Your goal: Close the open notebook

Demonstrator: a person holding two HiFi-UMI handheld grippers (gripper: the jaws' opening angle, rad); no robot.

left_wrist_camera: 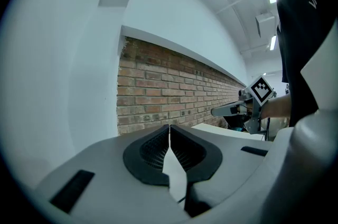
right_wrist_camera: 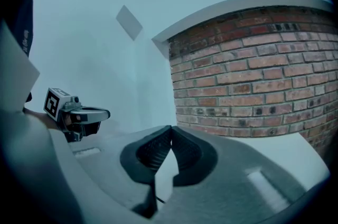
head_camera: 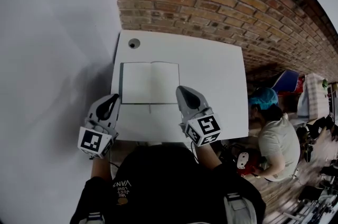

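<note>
Notebook [head_camera: 150, 83]: open flat, blank pages up, on left half of table [head_camera: 211, 75]; left page almost at table's left edge, well clear of far and near edges.
Left gripper [head_camera: 112, 99]: jaws shut tight, nothing between; hovers at table's left edge, tip just beside notebook's near-left corner; contact can't tell.
Spine [head_camera: 151, 83]: runs from far edge toward near edge, mid-spread; spread's long axis runs left to right across table.
Right gripper [head_camera: 181, 90]: jaws together, empty; tip at right page's outer edge, close to its near-right corner; touching or just above, can't tell.
Key relation: notebook lies ahead of and between both grippers, one page per side; right tip looks a bit nearer its page edge than left.
Step (judged): approach, no page lifted, closing not begun.
Next (judged): a closed tip must get under an outer page edge and swing it over spine; right page onto left looks the shorter reach.
Risk (judged): thin flat edge, tip may just push book toward left edge.
</note>
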